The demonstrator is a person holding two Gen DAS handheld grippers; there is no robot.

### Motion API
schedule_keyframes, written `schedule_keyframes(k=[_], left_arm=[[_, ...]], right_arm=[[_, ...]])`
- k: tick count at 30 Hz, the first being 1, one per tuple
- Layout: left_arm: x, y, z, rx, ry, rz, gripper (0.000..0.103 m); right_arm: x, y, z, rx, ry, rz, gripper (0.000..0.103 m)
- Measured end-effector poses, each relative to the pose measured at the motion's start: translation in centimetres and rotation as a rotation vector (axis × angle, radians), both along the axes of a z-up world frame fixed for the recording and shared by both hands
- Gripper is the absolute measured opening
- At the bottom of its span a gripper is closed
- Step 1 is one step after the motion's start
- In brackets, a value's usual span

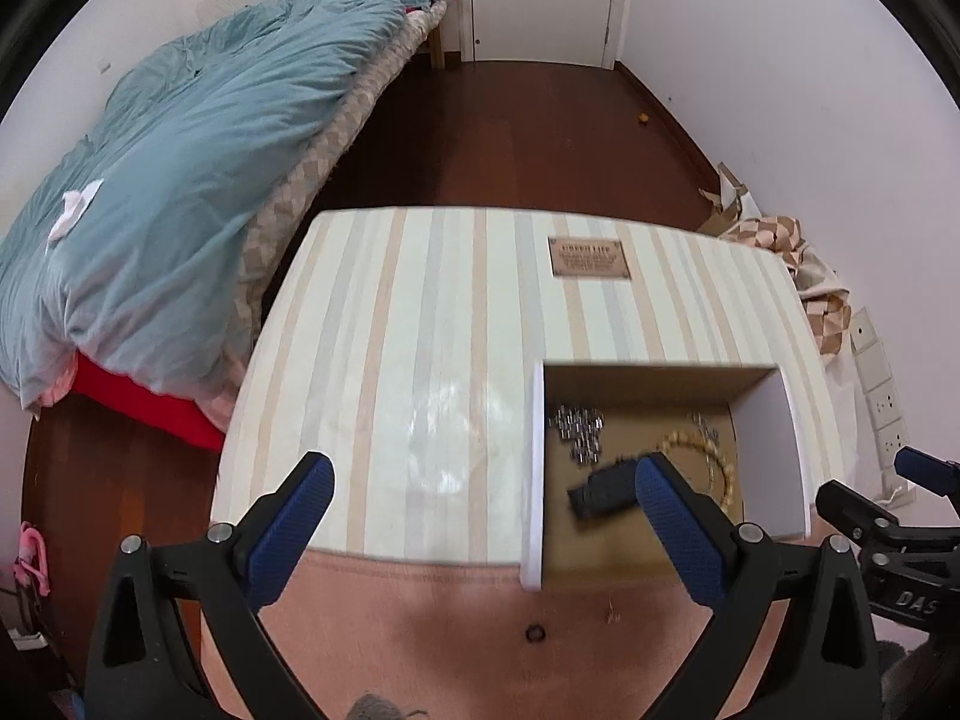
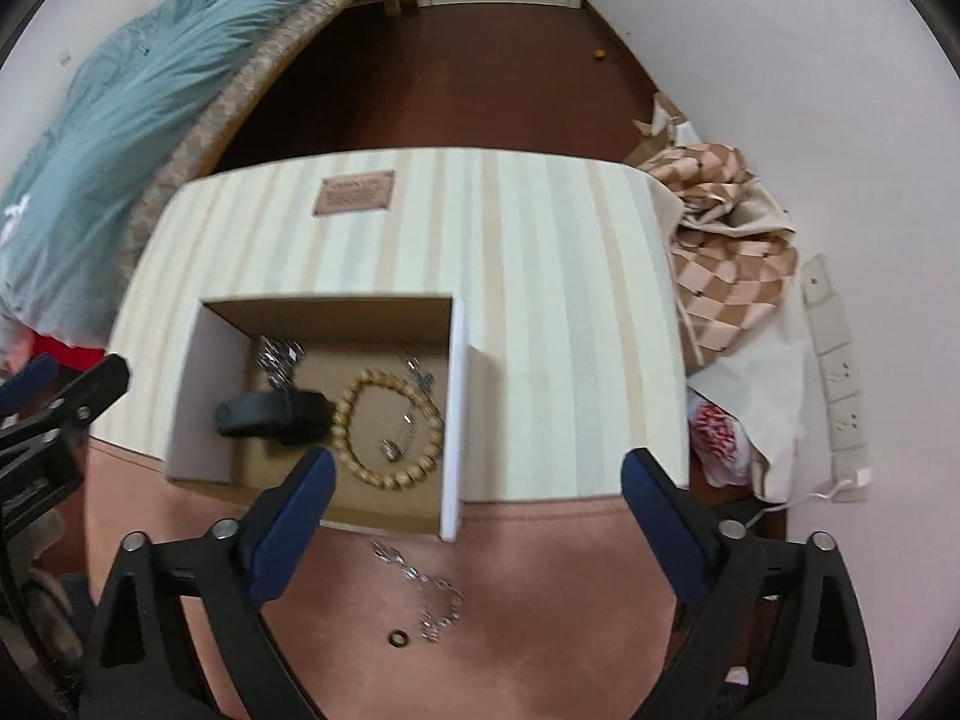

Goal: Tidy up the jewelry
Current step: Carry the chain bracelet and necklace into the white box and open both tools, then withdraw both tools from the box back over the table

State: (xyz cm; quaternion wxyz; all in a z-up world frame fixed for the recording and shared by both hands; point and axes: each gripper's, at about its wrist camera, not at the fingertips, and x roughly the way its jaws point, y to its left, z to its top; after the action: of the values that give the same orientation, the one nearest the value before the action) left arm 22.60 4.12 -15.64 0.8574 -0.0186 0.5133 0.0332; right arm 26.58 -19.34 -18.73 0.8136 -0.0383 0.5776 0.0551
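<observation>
Both grippers hang over the cardboard box (image 2: 210, 324) with nothing held in either.

Furthest left, the left gripper (image 1: 483, 495) has its blue pads spread wide and empty, one over the striped lid (image 1: 420, 330) and the other just over the box's edge. If it drops straight down from here, I think that pad catches the white wall and shoves the whole box across the pink surface (image 2: 540, 588).

Inside the box, on the left, lies a cluster of small silver pieces (image 2: 277, 357), then a black band (image 2: 273, 414), then a ring of pale wooden beads (image 2: 390, 426) with a small silver item inside it. The band overlaps the bead ring, so a careless grab at either one would likely drag the other along.

Right of that, the right gripper (image 2: 474, 480) is also wide open and empty, straddling the box's white right wall.

Still outside the box, on the pink surface in front of it, lie a thin silver chain (image 2: 429, 585) and a small dark ring (image 2: 398, 638). They look the hardest to take: the chain is fine and limp and could slip through the pads or snag, and the ring is flat and could skid off the surface.
</observation>
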Motion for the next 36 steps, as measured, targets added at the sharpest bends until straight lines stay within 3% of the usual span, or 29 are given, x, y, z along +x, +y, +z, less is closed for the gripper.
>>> schedule_keyframes(k=[8, 16, 26, 36], left_arm=[[-3.1, -0.7, 1.2, 0.018, -0.026, -0.002, 0.103], [-6.6, -0.8, 4.6, 0.058, -0.104, 0.035, 0.103], [-11.1, -0.8, 8.9, 0.043, -0.182, 0.028, 0.103], [-14.0, -0.6, 11.7, 0.049, -0.224, 0.022, 0.102]], right_arm=[[-3.0, -0.1, 0.8, 0.015, -0.034, -0.025, 0.099], [-6.3, 0.2, 5.4, 0.03, -0.145, -0.034, 0.099], [-10.5, 0.0, 11.1, 0.054, -0.251, -0.044, 0.099], [-13.8, 0.3, 13.6, 0.097, -0.296, -0.044, 0.099]])
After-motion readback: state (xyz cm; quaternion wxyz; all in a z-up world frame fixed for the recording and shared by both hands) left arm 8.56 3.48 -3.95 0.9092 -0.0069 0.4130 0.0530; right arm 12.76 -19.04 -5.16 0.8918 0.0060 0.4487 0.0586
